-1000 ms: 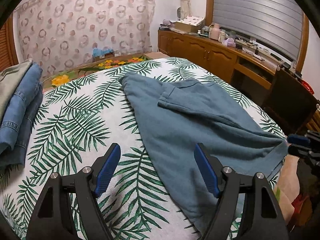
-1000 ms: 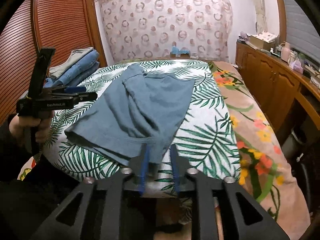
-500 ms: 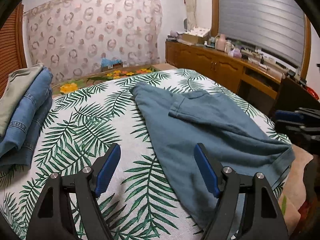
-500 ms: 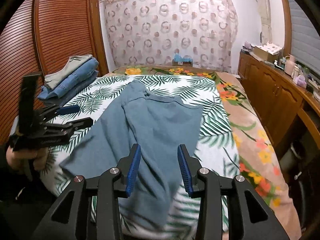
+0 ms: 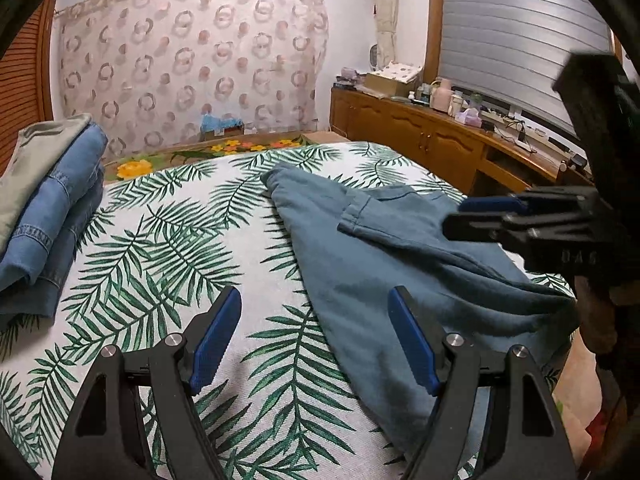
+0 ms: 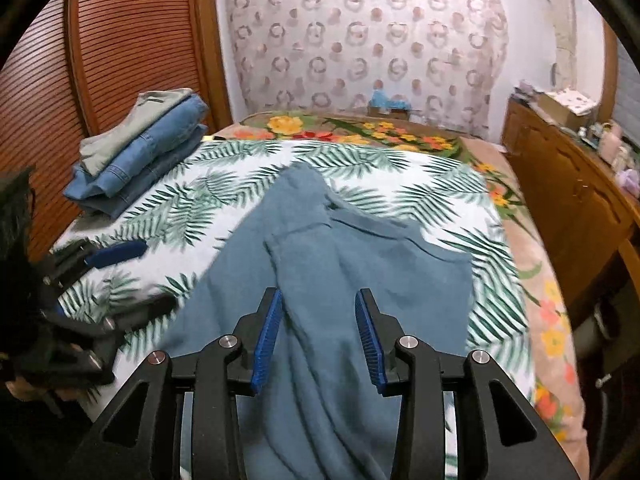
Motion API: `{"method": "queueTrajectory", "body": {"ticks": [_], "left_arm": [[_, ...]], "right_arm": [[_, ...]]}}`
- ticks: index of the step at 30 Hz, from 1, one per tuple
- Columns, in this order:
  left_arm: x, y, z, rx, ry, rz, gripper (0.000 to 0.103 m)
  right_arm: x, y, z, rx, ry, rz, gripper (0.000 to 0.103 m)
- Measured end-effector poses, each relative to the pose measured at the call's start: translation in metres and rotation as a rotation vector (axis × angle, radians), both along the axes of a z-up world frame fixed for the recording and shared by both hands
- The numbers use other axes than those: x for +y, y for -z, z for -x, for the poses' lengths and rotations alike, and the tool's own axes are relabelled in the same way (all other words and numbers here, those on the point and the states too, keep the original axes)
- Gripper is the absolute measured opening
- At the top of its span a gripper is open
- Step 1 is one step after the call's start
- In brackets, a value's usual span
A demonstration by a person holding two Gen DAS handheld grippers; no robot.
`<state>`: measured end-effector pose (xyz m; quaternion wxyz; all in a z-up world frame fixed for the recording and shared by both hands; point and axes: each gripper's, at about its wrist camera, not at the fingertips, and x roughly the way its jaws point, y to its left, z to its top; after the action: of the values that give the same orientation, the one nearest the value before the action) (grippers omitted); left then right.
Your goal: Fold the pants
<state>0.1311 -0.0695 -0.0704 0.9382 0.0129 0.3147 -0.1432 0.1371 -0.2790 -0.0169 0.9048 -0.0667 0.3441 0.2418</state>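
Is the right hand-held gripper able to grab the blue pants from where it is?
Probably yes. The right hand-held gripper is open right above the blue pants, which lie spread on the leaf-print bedspread. Nothing sits between its fingers and the cloth, so the way down looks free.

I see the bed, its palm-leaf cover carrying teal pants, with folded jeans left of them
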Motion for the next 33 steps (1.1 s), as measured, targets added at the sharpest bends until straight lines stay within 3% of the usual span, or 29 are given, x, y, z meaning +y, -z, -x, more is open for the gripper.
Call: {"method": "queueTrajectory", "body": {"ticks": [14,23,27,28,33], "left_arm": [[0.012,-0.001,0.004,-0.024,-0.010,0.060,0.077],[0.000,0.002,0.002,-0.018,-0.007,-0.008,0.077],[-0.001,0.004,0.000,-0.004,0.006,-0.011,0.077],[0.000,0.004,0.000,0.002,0.009,-0.010,0.077],[-0.005,0.007,-0.004,0.027,0.030,-0.027,0.077]], "right_arm": [[0.035,0.015,-0.061,0.062,-0.098,0.103,0.035],[0.054,0.037,-0.090,0.135,-0.071,0.127,0.034],[0.052,0.038,-0.093,0.132,-0.055,0.111,0.019],[0.049,0.037,-0.093,0.134,-0.046,0.102,0.009],[0.034,0.025,-0.088,0.079,-0.009,0.072,0.003]]}}
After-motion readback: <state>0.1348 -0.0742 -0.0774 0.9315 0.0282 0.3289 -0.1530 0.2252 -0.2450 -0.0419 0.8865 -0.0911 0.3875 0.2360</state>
